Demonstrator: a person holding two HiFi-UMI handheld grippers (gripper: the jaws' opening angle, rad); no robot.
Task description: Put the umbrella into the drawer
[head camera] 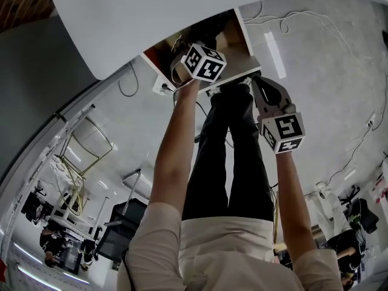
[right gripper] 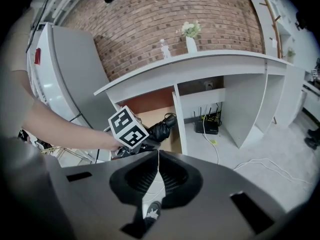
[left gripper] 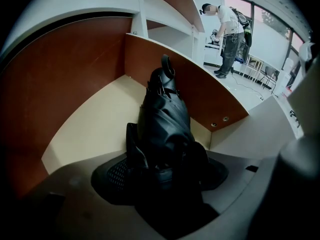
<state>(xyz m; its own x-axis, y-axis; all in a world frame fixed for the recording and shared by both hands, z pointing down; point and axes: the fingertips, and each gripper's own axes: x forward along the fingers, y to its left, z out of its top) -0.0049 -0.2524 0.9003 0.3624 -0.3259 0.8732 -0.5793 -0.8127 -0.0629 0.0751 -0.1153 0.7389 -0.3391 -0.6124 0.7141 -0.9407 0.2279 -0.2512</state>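
Umbrella [left gripper: 162,119] lies in drawer [left gripper: 90,129], between jaws of left gripper [left gripper: 167,176]. Drawer sits under counter [right gripper: 225,59]. Router [right gripper: 206,126] on floor, right of drawer. Right gripper [right gripper: 158,173] outside drawer.

Right gripper view: brick wall [right gripper: 175,14] at 12 o'clock, with a white counter [right gripper: 210,58] running under it. A vase of flowers [right gripper: 191,38] and a bottle [right gripper: 163,48] stand on top. Grey cabinet [right gripper: 65,69] at 10 o'clock. Router [right gripper: 207,126] on the floor in the open bay below the counter, near centre. A white cable [right gripper: 265,165] trails across the grey concrete floor [right gripper: 285,139] at 4 o'clock. Left gripper view: big windows [left gripper: 272,31] at 2 o'clock with daylight coming in, white shelving [left gripper: 175,34] at 12 o'clock.
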